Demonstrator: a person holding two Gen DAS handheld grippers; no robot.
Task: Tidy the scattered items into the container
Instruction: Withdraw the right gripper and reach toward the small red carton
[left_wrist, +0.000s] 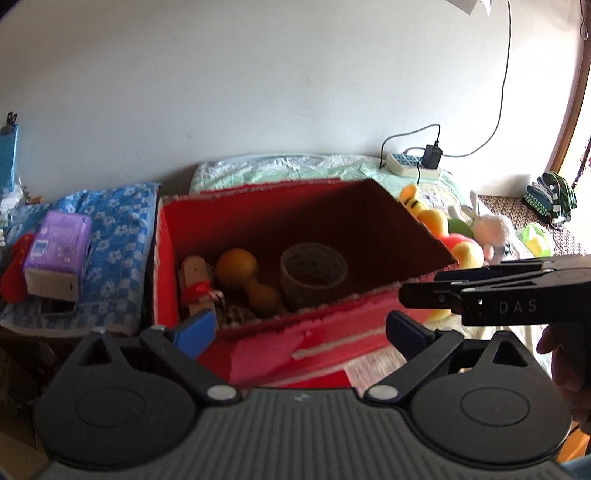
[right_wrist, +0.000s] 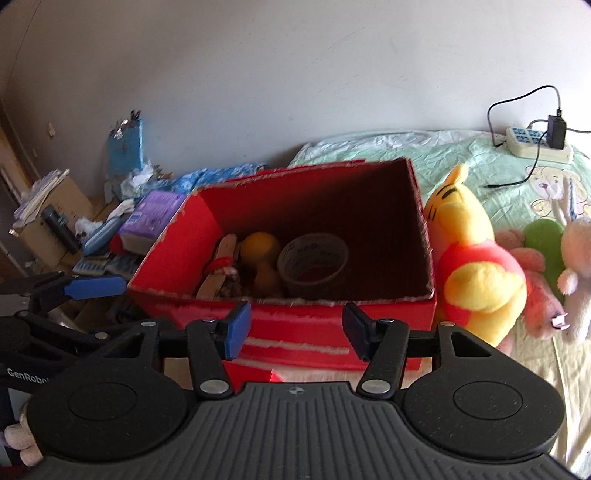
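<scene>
Left tool (left_wrist: 299, 328): spread, empty, before the box.
Right tool (right_wrist: 297, 332): spread, empty, at the box's near wall.
Box (right_wrist: 184, 240): red, on the bed, holding tape roll (right_wrist: 313, 263), orange toy (right_wrist: 260, 260), wooden stick (right_wrist: 218, 267).
Plush bear (right_wrist: 476, 258): touching the box's right side.

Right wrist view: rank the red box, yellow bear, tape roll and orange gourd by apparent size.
1. red box
2. yellow bear
3. tape roll
4. orange gourd, partly hidden, so only slightly smaller than the roll at best.

A home bedroom: plush toys (right_wrist: 476, 266) are lying on a bed (right_wrist: 480, 158) whose cartoon-print sheet is running along the wall.
</scene>
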